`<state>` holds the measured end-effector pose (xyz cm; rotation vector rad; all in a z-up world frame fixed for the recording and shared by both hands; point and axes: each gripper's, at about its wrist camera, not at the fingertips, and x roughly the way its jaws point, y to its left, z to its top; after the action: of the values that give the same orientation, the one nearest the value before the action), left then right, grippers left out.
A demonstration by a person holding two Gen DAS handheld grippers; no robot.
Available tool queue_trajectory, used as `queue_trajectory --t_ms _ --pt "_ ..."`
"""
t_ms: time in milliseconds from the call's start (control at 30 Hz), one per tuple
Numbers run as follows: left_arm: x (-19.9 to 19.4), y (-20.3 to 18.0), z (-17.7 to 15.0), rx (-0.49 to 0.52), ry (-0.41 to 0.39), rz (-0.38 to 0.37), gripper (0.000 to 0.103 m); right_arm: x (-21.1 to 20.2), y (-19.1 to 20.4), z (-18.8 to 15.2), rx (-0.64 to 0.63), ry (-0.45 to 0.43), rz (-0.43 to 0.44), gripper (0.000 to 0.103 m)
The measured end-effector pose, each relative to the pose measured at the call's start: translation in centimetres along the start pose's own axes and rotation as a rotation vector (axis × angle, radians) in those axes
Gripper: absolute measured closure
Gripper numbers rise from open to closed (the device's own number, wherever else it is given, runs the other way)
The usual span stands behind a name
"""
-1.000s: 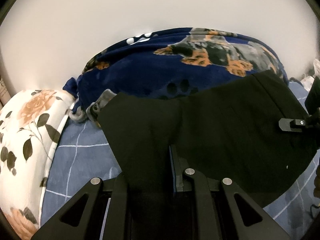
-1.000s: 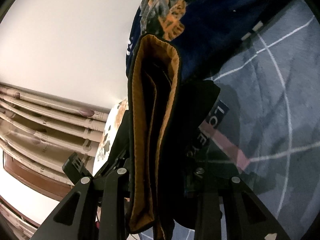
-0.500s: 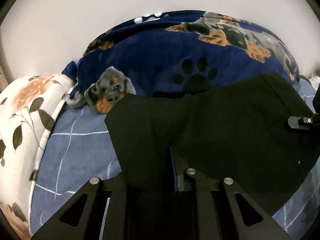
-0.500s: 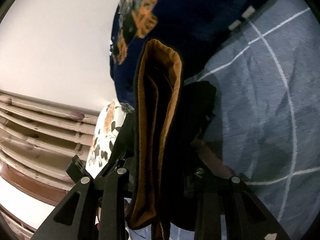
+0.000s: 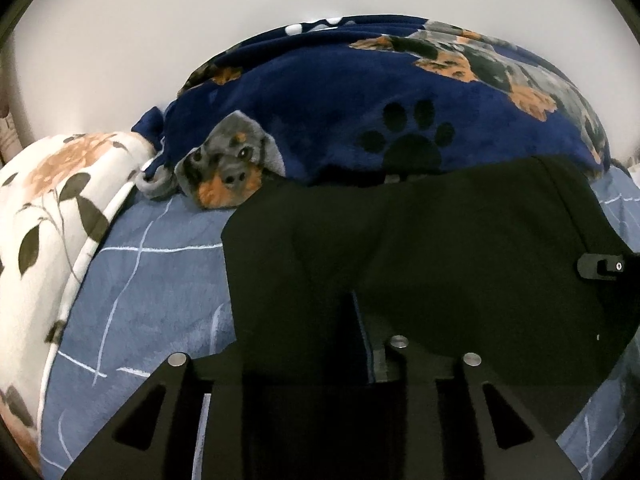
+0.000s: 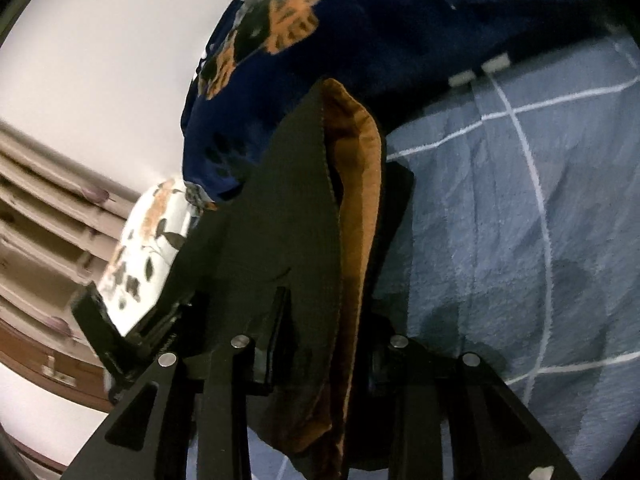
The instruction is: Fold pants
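A home bedroom: a bed with a blue checked sheet [image 5: 168,280], a navy dog-print fleece blanket [image 5: 340,112] behind it, a floral pillow [image 5: 52,208] left.

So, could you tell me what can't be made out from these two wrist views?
- Left wrist view: the left gripper fingertips are buried under the black pants, so any contact between pads and cloth is hidden; its jaws have just been opening.
- Right wrist view: the pants' orange lining drapes over the right gripper, covering the pads.
- Both views: the pants' full shape and fold count are cut off by the frame edges.
- Left wrist view: the blue checked sheet under the pants is covered.
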<state>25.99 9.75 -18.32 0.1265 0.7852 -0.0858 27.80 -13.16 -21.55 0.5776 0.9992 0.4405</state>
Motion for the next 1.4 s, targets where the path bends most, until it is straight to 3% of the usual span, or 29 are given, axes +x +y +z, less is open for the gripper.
queue_trajectory --t_ms 167,433,500,600,1400 --pt "0.0 0.5 -0.2 -0.035 -0.009 -0.009 0.067 0.1 0.8 -0.3 -0.064 -0.044 -0.06 0.073" --pt "0.3 1.9 -0.6 -0.112 0.009 -0.052 0.056 0.1 0.7 -0.6 -0.069 -0.071 -0.061 0.072" --pt "0.4 2.2 -0.6 -0.132 0.014 -0.046 0.048 0.2 0.6 -0.6 -0.064 -0.073 -0.053 0.072" --pt "0.6 2.6 -0.6 -0.153 0.021 -0.05 0.044 0.0 0.5 -0.8 -0.064 -0.08 -0.055 0.071" --pt "0.4 1.9 -0.6 -0.125 0.013 0.022 0.038 0.7 3.3 -1.5 -0.202 -0.133 -0.241 0.063"
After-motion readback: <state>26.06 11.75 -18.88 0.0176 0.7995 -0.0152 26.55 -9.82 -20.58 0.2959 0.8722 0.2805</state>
